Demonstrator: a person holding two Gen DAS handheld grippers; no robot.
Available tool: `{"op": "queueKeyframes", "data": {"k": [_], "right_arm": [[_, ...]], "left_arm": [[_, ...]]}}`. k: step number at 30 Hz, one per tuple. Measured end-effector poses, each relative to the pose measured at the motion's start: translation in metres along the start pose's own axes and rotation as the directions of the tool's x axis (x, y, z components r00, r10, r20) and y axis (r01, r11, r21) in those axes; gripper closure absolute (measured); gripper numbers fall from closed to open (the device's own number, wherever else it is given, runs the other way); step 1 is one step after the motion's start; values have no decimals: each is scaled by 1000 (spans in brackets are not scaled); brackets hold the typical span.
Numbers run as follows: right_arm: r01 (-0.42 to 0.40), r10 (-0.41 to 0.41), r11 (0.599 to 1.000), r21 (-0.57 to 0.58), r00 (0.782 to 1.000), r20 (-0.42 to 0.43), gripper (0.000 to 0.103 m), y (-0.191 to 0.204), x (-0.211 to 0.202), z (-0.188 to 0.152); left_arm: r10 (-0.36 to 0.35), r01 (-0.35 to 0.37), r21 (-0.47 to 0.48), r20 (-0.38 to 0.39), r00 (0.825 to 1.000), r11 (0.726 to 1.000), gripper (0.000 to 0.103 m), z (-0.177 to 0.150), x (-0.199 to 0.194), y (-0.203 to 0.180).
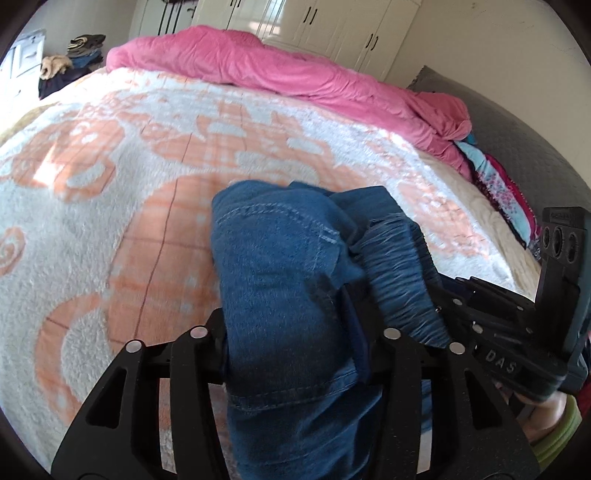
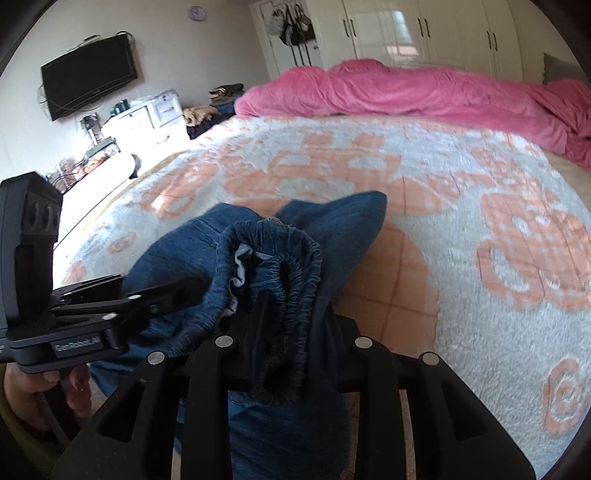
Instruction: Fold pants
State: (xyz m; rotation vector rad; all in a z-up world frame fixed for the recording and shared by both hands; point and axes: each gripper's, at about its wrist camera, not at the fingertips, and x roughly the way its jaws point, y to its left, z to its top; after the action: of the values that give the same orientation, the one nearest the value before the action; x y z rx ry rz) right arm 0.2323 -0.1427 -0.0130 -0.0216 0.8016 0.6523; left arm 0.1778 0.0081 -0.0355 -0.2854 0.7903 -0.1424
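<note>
Blue denim pants (image 1: 273,266) hang bunched over the orange-and-white blanket (image 1: 110,177) of a bed. My left gripper (image 1: 291,310) is shut on a thick fold of the denim, which hides its fingertips. My right gripper (image 2: 288,317) is shut on the gathered elastic waistband (image 2: 295,251), with more denim (image 2: 343,218) spilling past it. The two grippers are close side by side. The right gripper (image 1: 476,314) shows at the right of the left wrist view. The left gripper (image 2: 166,295) shows at the left of the right wrist view, pinching the cloth. A hand (image 2: 22,391) holds its handle.
A pink duvet (image 1: 280,62) lies rolled along the far side of the bed. Colourful folded fabrics (image 1: 495,184) sit by the grey headboard (image 1: 517,140). Beyond the bed are white wardrobes (image 2: 436,29), a clothes pile (image 2: 218,99), a white cabinet (image 2: 147,118) and a wall TV (image 2: 88,81).
</note>
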Motion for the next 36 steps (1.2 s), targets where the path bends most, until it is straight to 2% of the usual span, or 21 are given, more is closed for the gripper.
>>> {"op": "queueKeyframes", "data": {"k": [2, 4, 7, 9, 12, 16, 20, 21, 22, 29, 36], "right_arm": [[4, -3, 999, 42, 1000, -17, 72, -9, 3, -3], [26, -24, 998, 59, 999, -33, 62, -12, 5, -6], [47, -43, 995, 82, 998, -49, 54, -19, 9, -11], [58, -53, 994, 90, 997, -54, 53, -21, 9, -12], [92, -89, 993, 72, 995, -44, 46, -17, 6, -13], [127, -126, 991, 48, 992, -15, 36, -13, -6, -14], [153, -153, 988, 25, 988, 12, 35, -10, -21, -16], [154, -154, 988, 28, 988, 21, 26, -9, -26, -18], [153, -154, 988, 33, 988, 30, 22, -9, -30, -18], [154, -156, 987, 39, 984, 83, 22, -4, -65, -27], [155, -159, 987, 42, 978, 135, 20, 7, -102, -35]], "left_arm": [[5, -5, -11, -9, 1000, 1000, 57, -3, 2, 4], [8, -9, -28, -22, 1000, 1000, 50, -7, 7, 8], [7, -7, -34, -19, 1000, 999, 48, -11, 12, 12], [7, -7, -35, -14, 1000, 999, 47, -11, 12, 12], [5, -6, -38, -12, 1000, 999, 43, -11, 10, 12], [8, -8, -45, -4, 1000, 999, 34, -14, 2, 10], [9, -8, -50, 9, 1000, 999, 25, -17, -11, 8], [9, -8, -50, 11, 1000, 999, 23, -17, -14, 8], [13, -12, -48, 16, 1000, 999, 20, -18, -19, 7], [17, -14, -38, 70, 997, 999, 10, -21, -59, 3], [56, -56, 1, 95, 994, 998, 10, -27, -92, -8]]}}
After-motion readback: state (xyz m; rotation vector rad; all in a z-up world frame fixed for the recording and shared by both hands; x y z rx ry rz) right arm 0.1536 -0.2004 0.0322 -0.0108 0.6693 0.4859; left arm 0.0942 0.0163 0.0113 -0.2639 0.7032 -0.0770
